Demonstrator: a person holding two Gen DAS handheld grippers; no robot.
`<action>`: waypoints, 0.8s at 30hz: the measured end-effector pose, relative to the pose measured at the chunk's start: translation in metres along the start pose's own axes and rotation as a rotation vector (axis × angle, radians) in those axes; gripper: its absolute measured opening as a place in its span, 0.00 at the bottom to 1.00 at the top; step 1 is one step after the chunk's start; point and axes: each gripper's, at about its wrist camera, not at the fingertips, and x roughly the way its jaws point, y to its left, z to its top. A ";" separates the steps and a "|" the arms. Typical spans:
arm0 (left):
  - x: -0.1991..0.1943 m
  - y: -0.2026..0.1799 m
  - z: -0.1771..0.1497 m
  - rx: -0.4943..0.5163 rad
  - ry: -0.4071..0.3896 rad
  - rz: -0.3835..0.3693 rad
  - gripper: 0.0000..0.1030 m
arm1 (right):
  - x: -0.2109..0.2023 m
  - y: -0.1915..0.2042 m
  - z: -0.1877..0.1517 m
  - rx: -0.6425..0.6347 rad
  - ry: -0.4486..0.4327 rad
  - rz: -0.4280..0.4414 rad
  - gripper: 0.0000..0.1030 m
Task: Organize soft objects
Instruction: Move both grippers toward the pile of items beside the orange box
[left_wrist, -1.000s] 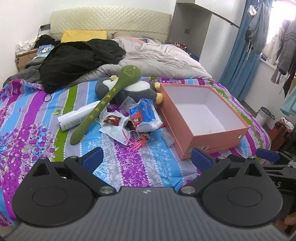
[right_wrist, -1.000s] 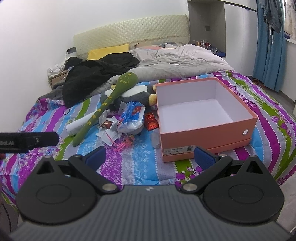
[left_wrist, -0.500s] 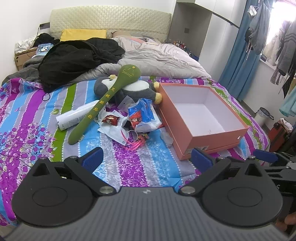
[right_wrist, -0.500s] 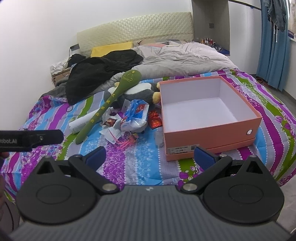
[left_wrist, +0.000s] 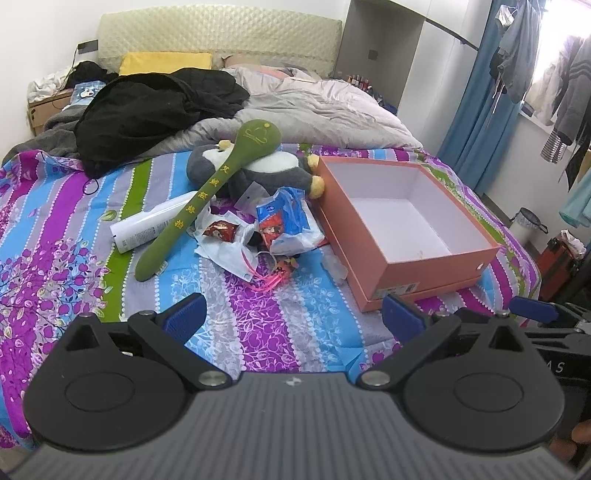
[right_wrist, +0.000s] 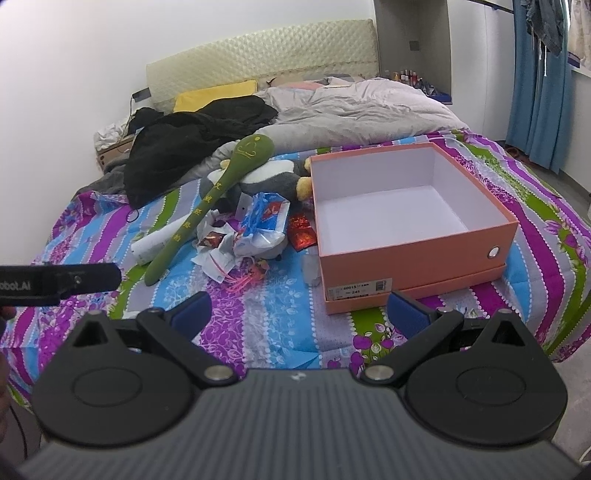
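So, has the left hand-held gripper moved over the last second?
Yes, slightly. In the left wrist view the orange box and headboard sit a little lower, so the open left hand-held gripper has apparently tilted or lifted upward.

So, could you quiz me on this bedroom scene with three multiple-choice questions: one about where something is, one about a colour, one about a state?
1. Where does the green plush stick lie?
A. inside the box
B. across the penguin plush
C. on the floor

2. What colour is the box outside?
A. orange
B. black
C. yellow

3. What does the box hold?
A. toys
B. clothes
C. nothing

Answers: 1 B, its head rests over the penguin's body. 2 A, its outer walls are orange and the inside is white. 3 C, only the bare white bottom shows.
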 end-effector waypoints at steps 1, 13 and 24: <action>0.001 0.000 0.000 -0.001 0.002 0.000 1.00 | 0.000 0.000 0.000 -0.001 0.001 0.000 1.00; 0.012 0.006 -0.008 -0.021 0.016 0.010 1.00 | 0.004 0.001 -0.003 -0.004 0.005 -0.009 1.00; 0.015 0.012 -0.013 -0.038 0.014 0.028 1.00 | 0.009 0.002 -0.008 -0.010 0.020 -0.009 1.00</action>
